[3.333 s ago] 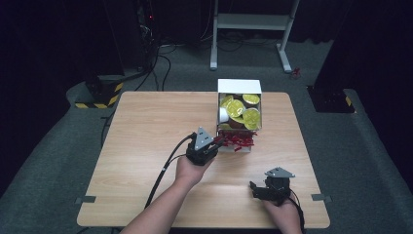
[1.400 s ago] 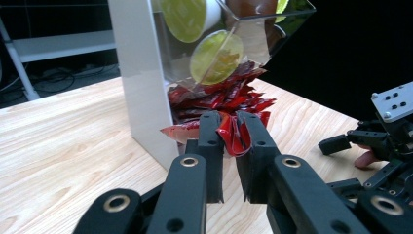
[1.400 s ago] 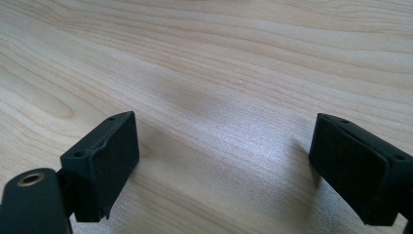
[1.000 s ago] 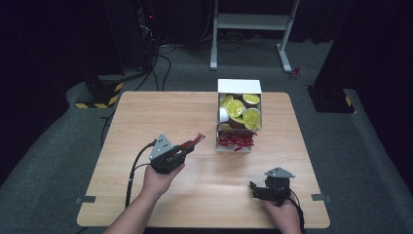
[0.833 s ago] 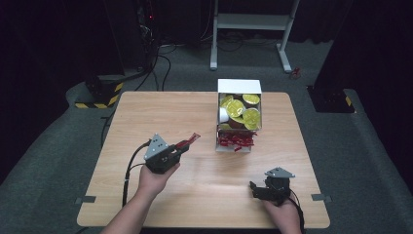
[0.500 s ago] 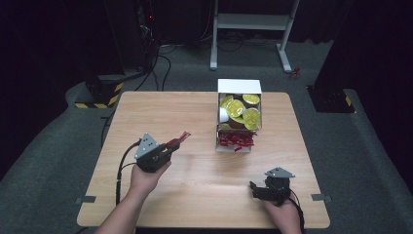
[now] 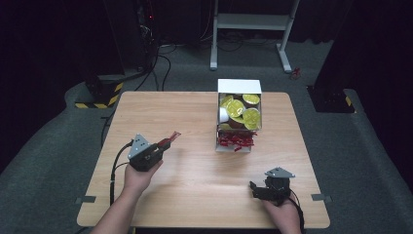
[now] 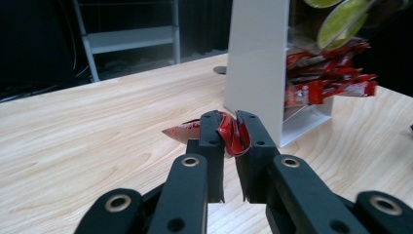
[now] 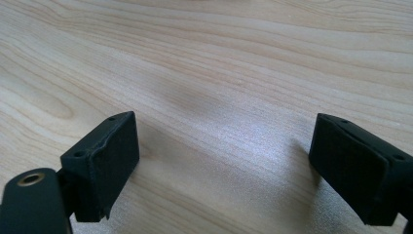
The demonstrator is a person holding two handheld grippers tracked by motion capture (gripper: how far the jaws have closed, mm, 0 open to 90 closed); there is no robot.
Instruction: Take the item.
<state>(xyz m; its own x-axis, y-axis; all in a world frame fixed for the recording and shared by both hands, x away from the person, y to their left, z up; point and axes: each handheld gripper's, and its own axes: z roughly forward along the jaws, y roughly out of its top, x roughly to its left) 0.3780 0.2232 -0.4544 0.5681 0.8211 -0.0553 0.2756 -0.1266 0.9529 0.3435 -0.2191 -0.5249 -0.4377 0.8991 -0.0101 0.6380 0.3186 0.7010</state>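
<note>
My left gripper [image 7: 163, 144] is shut on a red foil packet [image 7: 171, 137] and holds it over the left half of the wooden table [image 7: 195, 117]. In the left gripper view the packet [image 8: 229, 134] is pinched between the two black jaws, its pointed end sticking out to the left. A white box [image 7: 238, 87] stands at the table's far middle, with yellow-lidded cups [image 7: 236, 108] on top and more red packets [image 7: 236, 140] in its open front. The same box [image 8: 260, 63] and red packets [image 8: 326, 80] rise just behind the jaws. My right gripper [image 7: 254, 190] rests open near the front right edge, nothing between its jaws.
A white metal stand [image 7: 251, 22] is on the floor beyond the table. A black and yellow floor block [image 7: 97, 95] and cables [image 7: 160, 58] lie at the far left. Bare wood [image 9: 219, 97] lies under the right gripper.
My left gripper has drawn a red packet out of the box's front and carried it left and toward the person. The right gripper has stayed put.
</note>
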